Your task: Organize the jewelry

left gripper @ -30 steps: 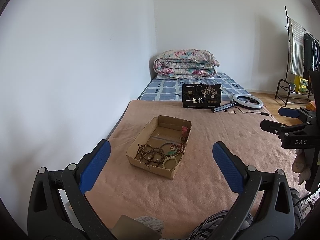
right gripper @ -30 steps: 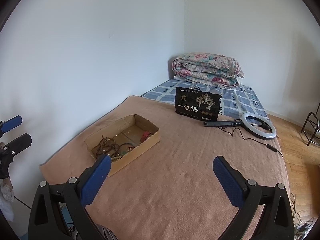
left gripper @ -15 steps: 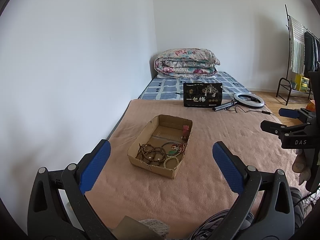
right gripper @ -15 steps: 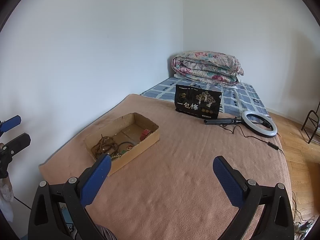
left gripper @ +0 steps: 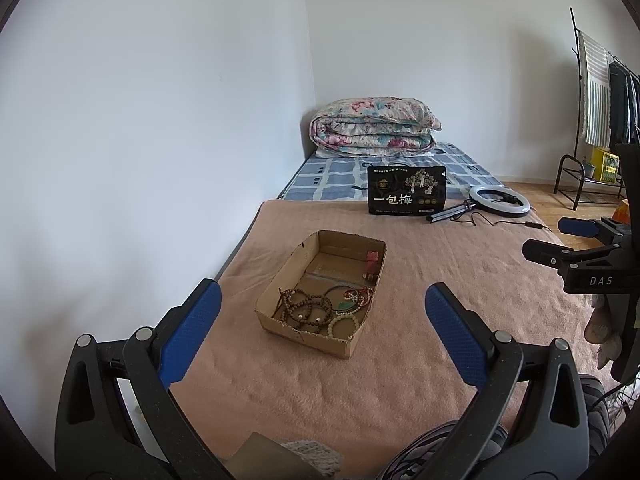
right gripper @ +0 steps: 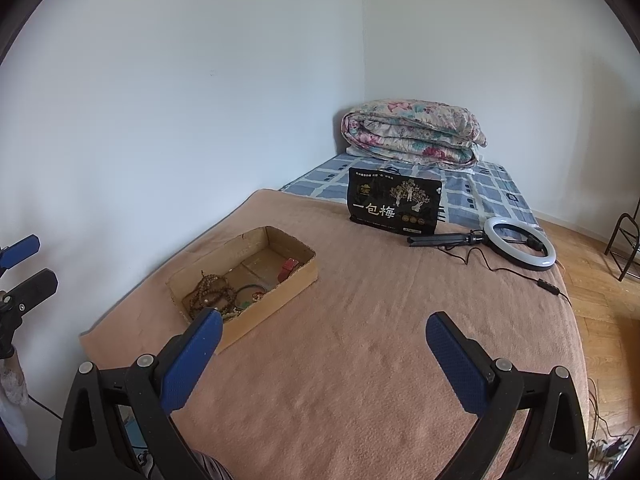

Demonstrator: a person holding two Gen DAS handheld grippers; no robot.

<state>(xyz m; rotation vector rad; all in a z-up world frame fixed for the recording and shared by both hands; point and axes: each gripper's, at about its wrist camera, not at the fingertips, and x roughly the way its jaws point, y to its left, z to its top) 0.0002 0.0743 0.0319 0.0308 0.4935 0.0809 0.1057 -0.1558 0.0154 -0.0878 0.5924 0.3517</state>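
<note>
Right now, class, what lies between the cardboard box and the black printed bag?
Only bare blanket separates the cardboard box from the black printed bag, clearest in the left wrist view.

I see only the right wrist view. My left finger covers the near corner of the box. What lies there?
Observer: In the left view the cardboard box has a pale bead bracelet in that corner.
Operator: Is the left gripper open?
Observer: Yes, the left gripper is open and holds nothing.
Operator: What stands on the floor far right?
Observer: A clothes rack with hanging garments.
</note>
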